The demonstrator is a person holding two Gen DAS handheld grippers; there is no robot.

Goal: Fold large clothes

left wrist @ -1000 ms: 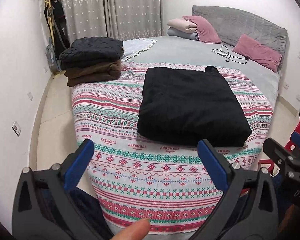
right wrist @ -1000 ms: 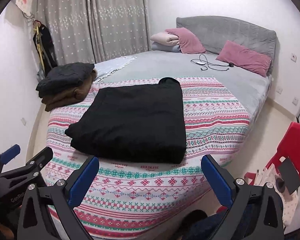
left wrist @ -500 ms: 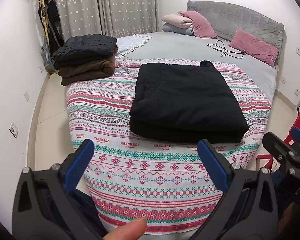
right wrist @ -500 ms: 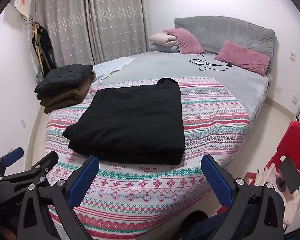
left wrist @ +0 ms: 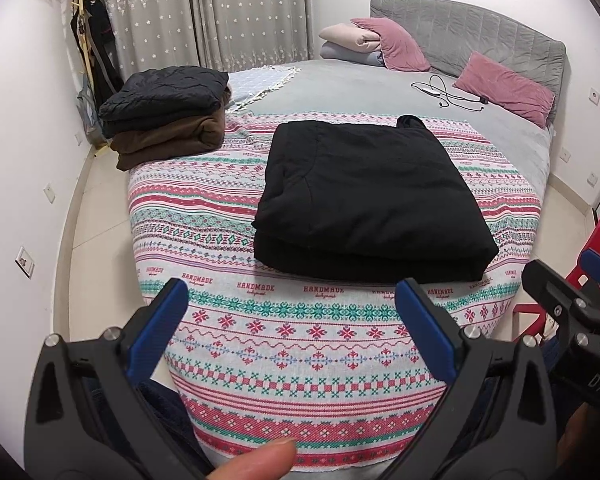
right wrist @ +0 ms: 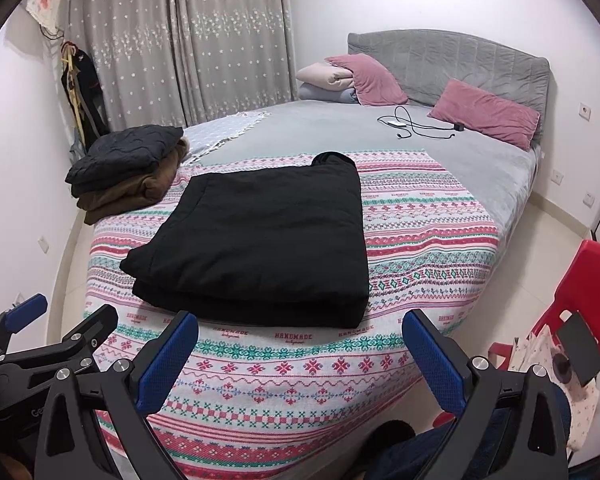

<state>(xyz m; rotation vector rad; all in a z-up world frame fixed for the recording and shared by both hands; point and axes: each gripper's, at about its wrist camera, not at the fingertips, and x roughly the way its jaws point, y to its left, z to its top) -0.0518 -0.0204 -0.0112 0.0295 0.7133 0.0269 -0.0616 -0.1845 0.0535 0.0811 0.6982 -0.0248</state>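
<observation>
Far off to the left of the jaws sits a pile of folded clothes (left wrist: 166, 114), a dark one on top of a brown one, near the corner of the bed (left wrist: 340, 80).

The left gripper (left wrist: 290, 308) has its jaws spread wide, holding nothing. It hangs over the near edge of the striped blanket (left wrist: 300, 344). A fingertip (left wrist: 256, 460) peeks in below it.

Straight ahead of both sets of jaws lies the black garment (left wrist: 364, 196), folded into a thick, neat square on the blanket. It is just past the jaw tips and touches neither gripper.

The right gripper (right wrist: 300, 344) is also spread wide and empty, over the same edge of the bed.

In the last second both grippers have moved a little closer to the bed and risen a bit, so the black garment looks nearer. The garment itself has not moved or changed shape. That looks like this one is done, and the hands may be getting ready to lift it over to the pile.

To the right of the jaws stands a red chair (right wrist: 580, 280).
</observation>
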